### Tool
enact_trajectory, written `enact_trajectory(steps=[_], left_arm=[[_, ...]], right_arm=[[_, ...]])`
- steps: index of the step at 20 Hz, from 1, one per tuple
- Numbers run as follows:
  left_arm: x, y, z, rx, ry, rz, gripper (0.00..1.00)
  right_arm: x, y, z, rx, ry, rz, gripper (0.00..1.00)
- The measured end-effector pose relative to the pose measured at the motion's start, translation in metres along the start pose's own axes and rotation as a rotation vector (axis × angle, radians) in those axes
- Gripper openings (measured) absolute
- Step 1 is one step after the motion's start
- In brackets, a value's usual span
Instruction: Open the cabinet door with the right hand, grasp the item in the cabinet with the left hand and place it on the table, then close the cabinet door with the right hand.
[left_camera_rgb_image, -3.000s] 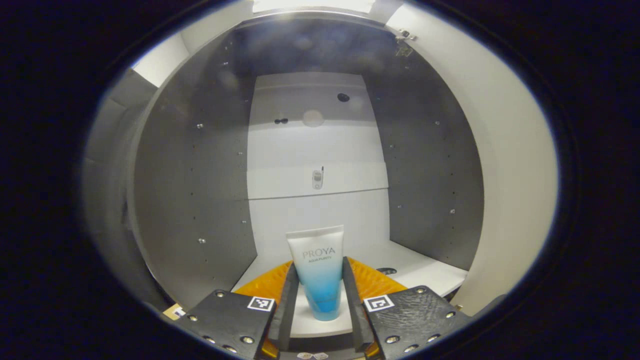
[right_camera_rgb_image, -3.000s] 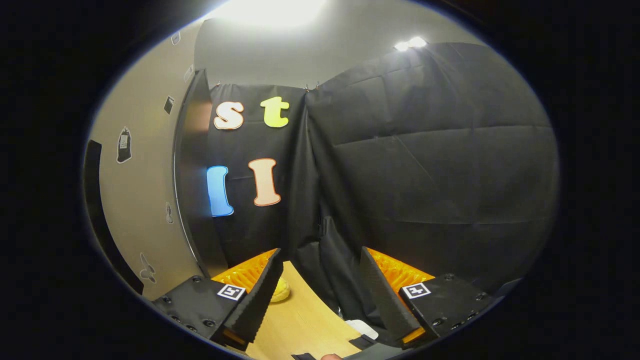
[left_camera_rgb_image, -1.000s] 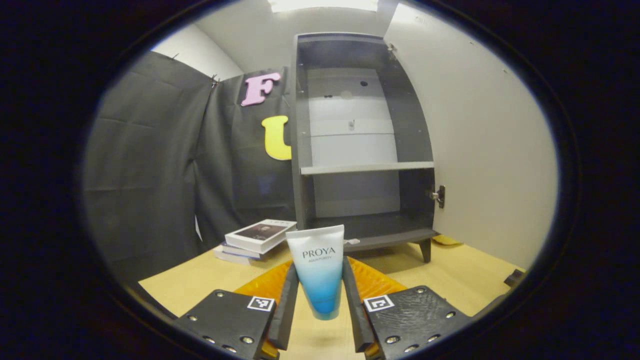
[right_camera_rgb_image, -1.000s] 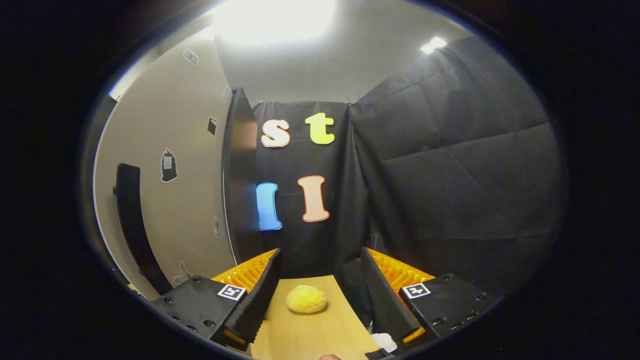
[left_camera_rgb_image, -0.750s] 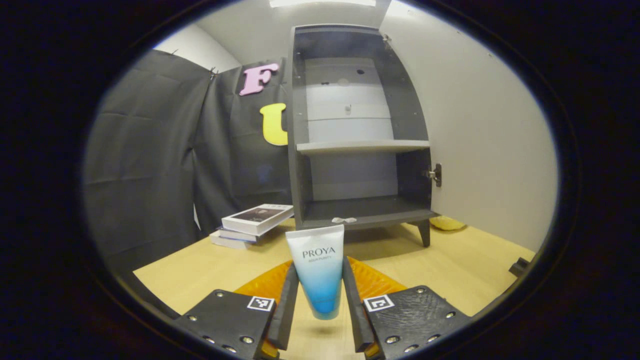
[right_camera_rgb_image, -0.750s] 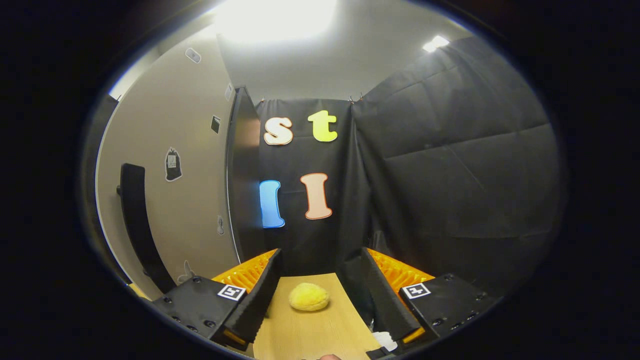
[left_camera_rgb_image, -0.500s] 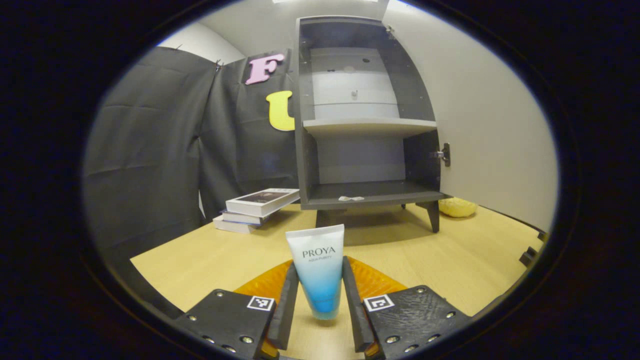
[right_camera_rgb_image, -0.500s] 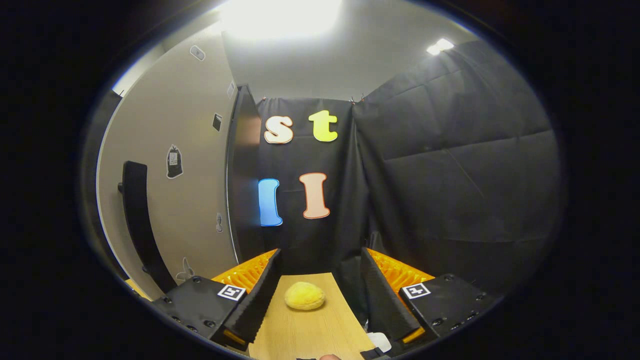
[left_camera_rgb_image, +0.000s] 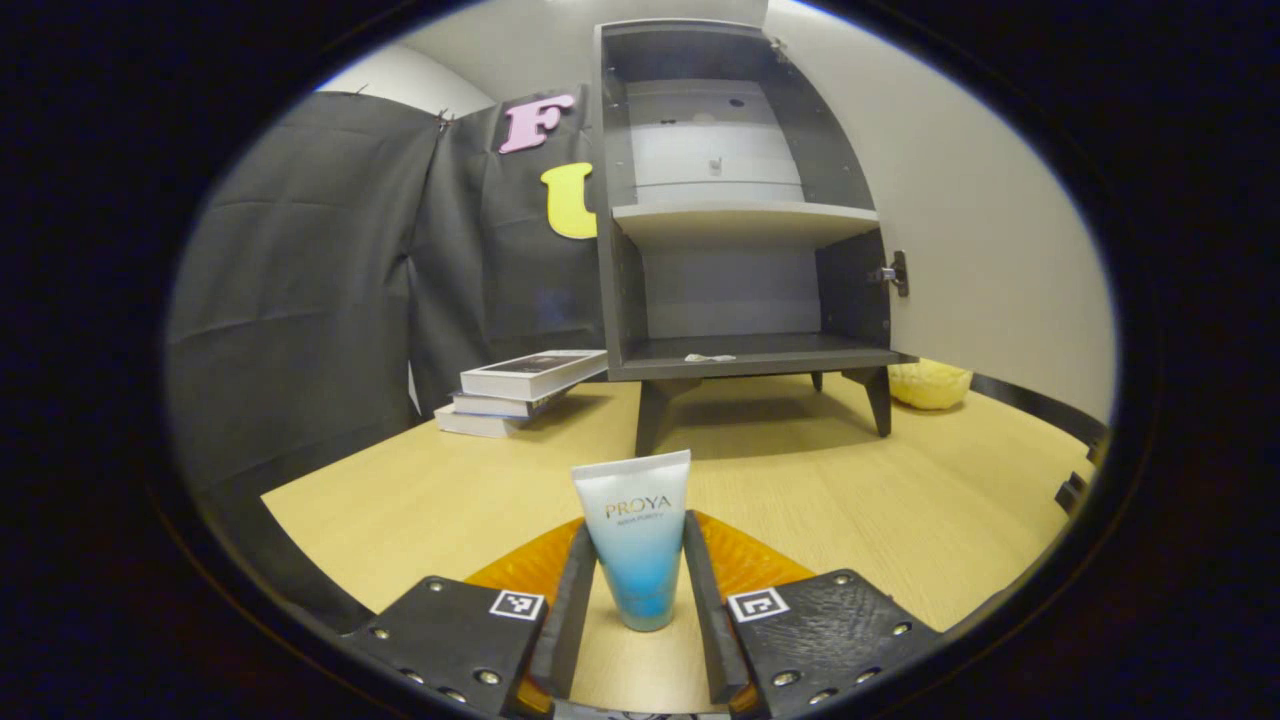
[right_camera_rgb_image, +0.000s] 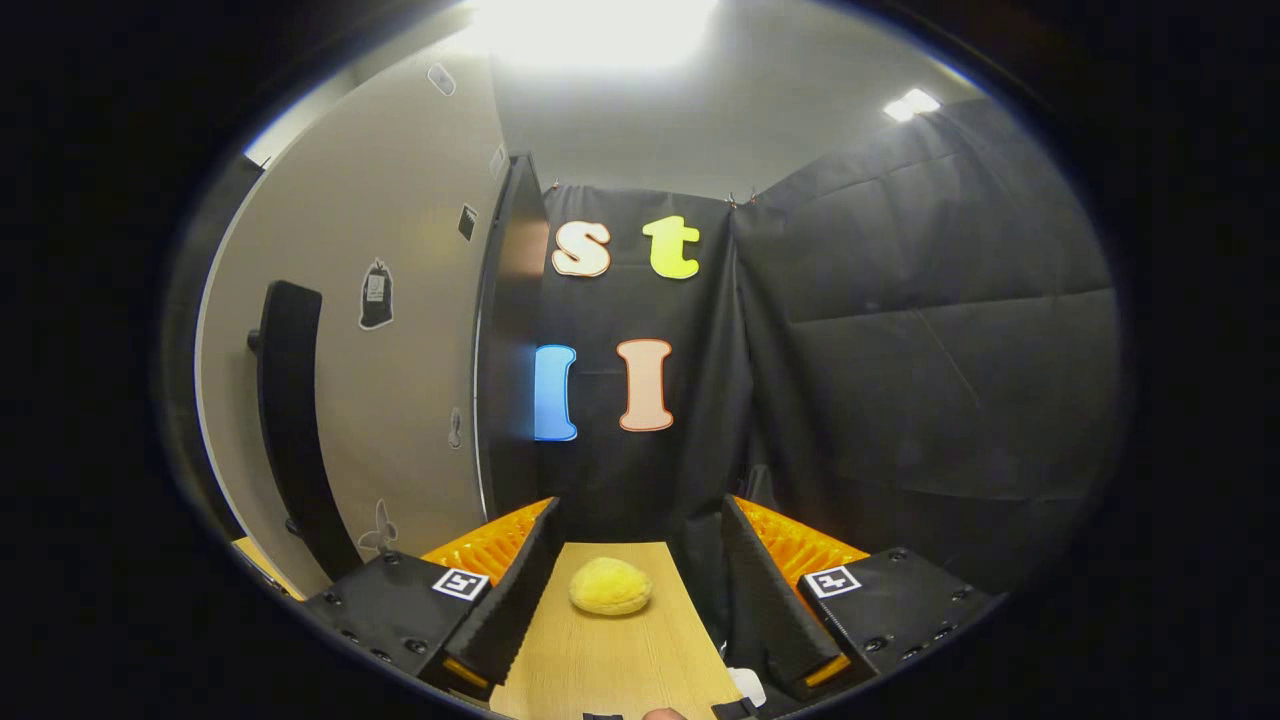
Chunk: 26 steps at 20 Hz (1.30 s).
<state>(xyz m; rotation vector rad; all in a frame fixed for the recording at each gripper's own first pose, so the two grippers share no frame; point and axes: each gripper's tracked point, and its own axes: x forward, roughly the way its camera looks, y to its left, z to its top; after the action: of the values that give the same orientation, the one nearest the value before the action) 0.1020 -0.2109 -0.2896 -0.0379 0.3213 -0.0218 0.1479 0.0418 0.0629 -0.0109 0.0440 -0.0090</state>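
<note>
Left gripper view, left gripper (left_camera_rgb_image: 636, 600) clamped on an upright tube (left_camera_rgb_image: 634, 540) (cap end down) at the table (left_camera_rgb_image: 420, 510), open cabinet (left_camera_rgb_image: 740, 200) behind; right gripper view, right gripper (right_camera_rgb_image: 636, 590) spread wide, empty, cabinet door (right_camera_rgb_image: 400, 330) at left.

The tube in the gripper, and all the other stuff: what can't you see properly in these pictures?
- Tube, left gripper view: the fingers flank it closely; whether both press it or its bottom touches the table is unclear.
- Small pale scrap on the cabinet floor, left gripper view: too small to identify.
- Yellow lump, right gripper view: soft-looking, kind unclear.
- Cabinet door, right gripper view: its left side is cut off by the view's edge.
</note>
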Motion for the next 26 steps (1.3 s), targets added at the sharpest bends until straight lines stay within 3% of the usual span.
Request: enact_trajectory(steps=[1,2,7,10,12,13,17,20,26], left_arm=[[-0.002,0.000,-0.003,0.000,0.004,0.002,0.54],[-0.003,0.000,-0.003,-0.002,0.002,0.004,0.52],[-0.009,-0.002,-0.004,0.011,0.023,0.000,0.54],[-0.016,0.002,0.002,0.046,0.030,0.025,0.75],[-0.018,0.000,0.013,0.060,0.036,0.033,0.77],[-0.021,0.001,0.021,0.063,0.033,0.042,0.76],[-0.037,0.010,0.076,0.046,-0.023,0.071,0.75],[-0.056,0.033,0.135,0.080,-0.099,0.134,0.75],[-0.063,0.074,0.206,0.079,-0.184,0.141,0.76]], right_arm=[[0.002,0.001,-0.001,0.007,0.006,0.002,0.99],[0.003,0.003,-0.001,0.015,0.009,0.006,0.94],[0.006,0.010,-0.002,0.003,0.001,0.017,0.99],[0.005,0.009,-0.001,0.009,0.001,0.016,0.99],[0.004,0.009,0.000,0.032,0.008,0.027,0.94],[0.004,0.007,0.003,0.043,0.005,0.030,0.99],[-0.001,0.003,0.011,0.069,-0.003,0.043,0.98],[-0.002,0.014,0.012,0.091,0.020,0.078,0.98],[-0.026,0.035,0.013,0.139,0.052,0.065,0.98]])
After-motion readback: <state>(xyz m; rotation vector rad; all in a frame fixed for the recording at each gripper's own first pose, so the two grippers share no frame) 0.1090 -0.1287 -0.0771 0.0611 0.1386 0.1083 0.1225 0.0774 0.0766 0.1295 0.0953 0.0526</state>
